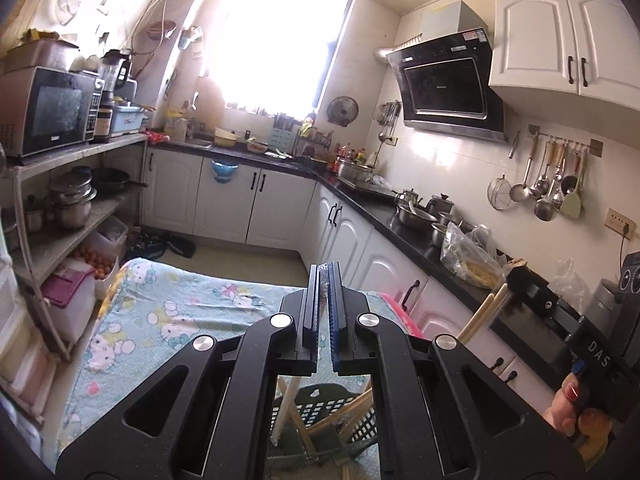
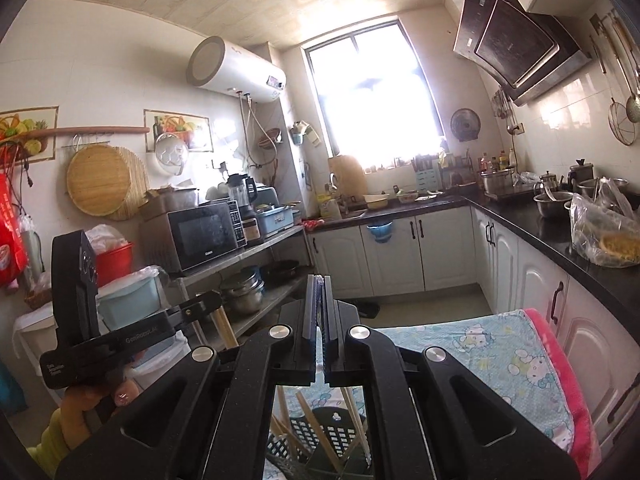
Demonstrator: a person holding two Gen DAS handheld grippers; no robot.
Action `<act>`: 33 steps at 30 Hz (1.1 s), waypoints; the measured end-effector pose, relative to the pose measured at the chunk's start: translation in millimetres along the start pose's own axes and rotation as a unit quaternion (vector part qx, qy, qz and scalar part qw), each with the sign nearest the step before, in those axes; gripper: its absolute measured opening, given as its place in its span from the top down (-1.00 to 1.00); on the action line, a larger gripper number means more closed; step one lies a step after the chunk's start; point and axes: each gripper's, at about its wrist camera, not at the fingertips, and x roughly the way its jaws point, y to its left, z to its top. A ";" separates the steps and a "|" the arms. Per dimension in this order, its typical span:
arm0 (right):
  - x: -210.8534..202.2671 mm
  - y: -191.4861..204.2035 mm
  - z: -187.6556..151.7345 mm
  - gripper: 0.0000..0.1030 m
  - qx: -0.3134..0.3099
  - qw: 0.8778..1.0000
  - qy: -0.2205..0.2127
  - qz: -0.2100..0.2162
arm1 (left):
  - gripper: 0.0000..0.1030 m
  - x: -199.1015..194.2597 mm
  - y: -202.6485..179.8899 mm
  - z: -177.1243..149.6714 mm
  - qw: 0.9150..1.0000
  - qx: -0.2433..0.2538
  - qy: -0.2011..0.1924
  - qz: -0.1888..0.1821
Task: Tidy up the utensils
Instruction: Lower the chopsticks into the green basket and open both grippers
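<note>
Closest thing, at 6 o'clock in both wrist views: a dark green slotted basket (image 1: 320, 408) with loose chopsticks (image 2: 320, 428) lying crisscross in it.

The left gripper (image 1: 324, 270) has its fingers pressed together. From the right wrist cam you can see it at 9 o'clock pinching chopsticks (image 2: 224, 328) that hang below its tip, with the left hand (image 2: 100, 400) on the handle.

Same deal for the right gripper (image 2: 320, 280): it's squeezed tight on pale chopsticks (image 1: 480, 312), seen at 3 o'clock from the left cam.

Just past them is the table under a cartoon-cat cloth (image 1: 160, 312). Further back there's a microwave (image 1: 52, 116) at 9 o'clock, a range hood (image 1: 448, 88) at 2 o'clock and a bright window (image 1: 280, 40) at 12.
</note>
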 end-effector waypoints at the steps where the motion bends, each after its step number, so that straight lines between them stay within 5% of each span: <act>1: 2.8 -2.7 -1.9 0.96 0.002 1.000 0.001 -0.002 | 0.96 2.1 1.7 -1.1 1.000 -0.002 0.001 0.003; 33: 63.4 -28.9 -82.2 0.96 0.061 0.995 0.079 -0.002 | 0.96 51.3 33.7 -77.9 0.996 -0.041 0.081 -0.003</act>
